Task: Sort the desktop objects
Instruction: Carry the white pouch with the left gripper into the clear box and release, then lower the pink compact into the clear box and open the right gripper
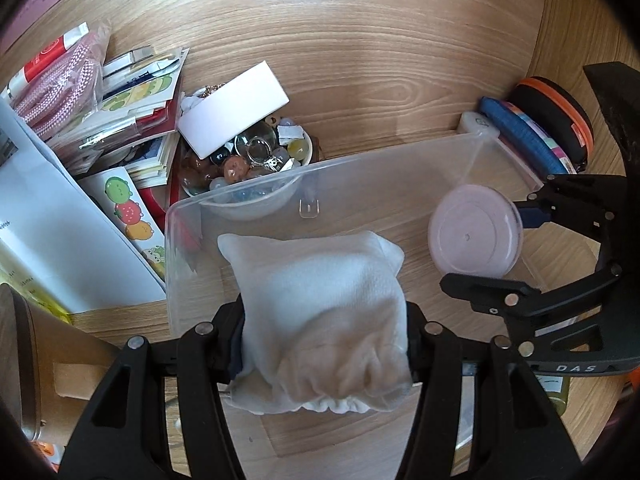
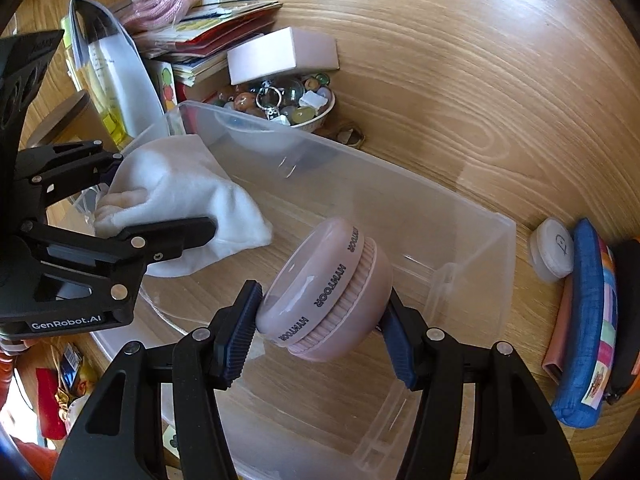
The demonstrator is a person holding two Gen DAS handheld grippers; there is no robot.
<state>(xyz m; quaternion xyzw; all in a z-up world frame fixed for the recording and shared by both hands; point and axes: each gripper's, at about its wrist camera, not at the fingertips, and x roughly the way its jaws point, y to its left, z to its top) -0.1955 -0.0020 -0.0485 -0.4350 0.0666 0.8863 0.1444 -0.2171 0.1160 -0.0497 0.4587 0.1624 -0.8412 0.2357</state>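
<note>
A clear plastic bin [image 1: 384, 160] [image 2: 472, 216] stands on the wooden desk. My left gripper [image 1: 324, 344] is shut on a white cloth pouch [image 1: 324, 300] and holds it over the bin's left end; the pouch also shows in the right wrist view [image 2: 192, 184]. My right gripper [image 2: 320, 320] is shut on a round pink jar [image 2: 332, 292] marked HYMTOOR, held tilted over the bin's right part. The jar [image 1: 474, 236] shows in the left wrist view with the right gripper [image 1: 500, 248] around it.
A bowl of beads and trinkets [image 1: 256, 160] [image 2: 288, 108] with a white box [image 1: 236, 108] on it stands behind the bin. Booklets and packets [image 1: 120, 112] pile at the left. A blue pencil case [image 2: 588, 320], a white puck [image 2: 554, 250] and a black-orange case [image 1: 556, 116] lie at the right.
</note>
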